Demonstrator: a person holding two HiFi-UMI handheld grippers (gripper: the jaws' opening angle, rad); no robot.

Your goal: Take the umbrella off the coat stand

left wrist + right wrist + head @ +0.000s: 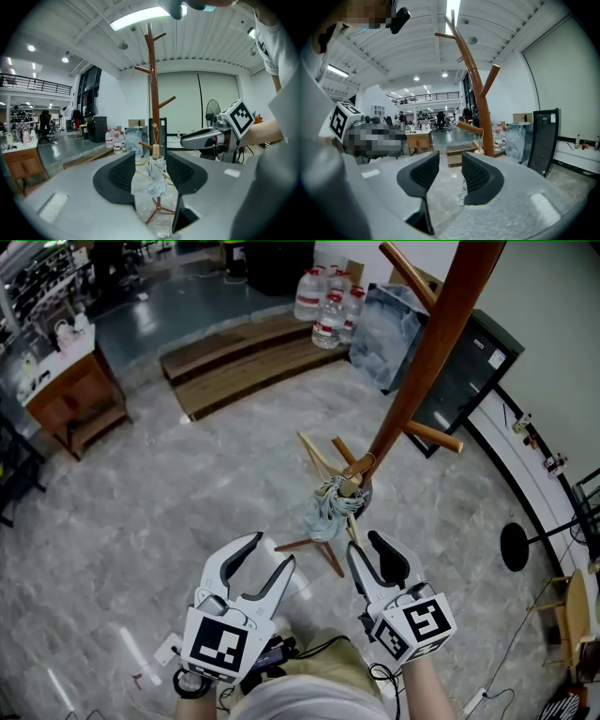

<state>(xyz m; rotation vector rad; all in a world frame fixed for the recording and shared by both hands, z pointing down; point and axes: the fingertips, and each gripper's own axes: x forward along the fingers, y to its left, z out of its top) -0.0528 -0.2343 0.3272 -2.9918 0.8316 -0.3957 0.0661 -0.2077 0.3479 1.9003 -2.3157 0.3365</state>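
A brown wooden coat stand (427, 362) leans across the head view from its feet on the marble floor. A folded grey-blue umbrella (330, 507) hangs low on it by a strap, wooden handle up. In the left gripper view the umbrella (156, 177) shows straight ahead between the jaws, still some way off and untouched, in front of the coat stand (152, 84). My left gripper (272, 551) is open, just short of the umbrella. My right gripper (366, 545) is open beside it, nearer the stand's base. In the right gripper view the coat stand (482, 112) rises to the right of the jaws and the right gripper (450, 171) holds nothing.
Water bottles (328, 306) and a plastic-wrapped bundle (389, 329) stand behind the stand, by a low wooden platform (244, 357). A black cabinet (469, 371) is along the right wall. A wooden desk (70, 399) sits far left. A fan's round base (514, 547) lies at right.
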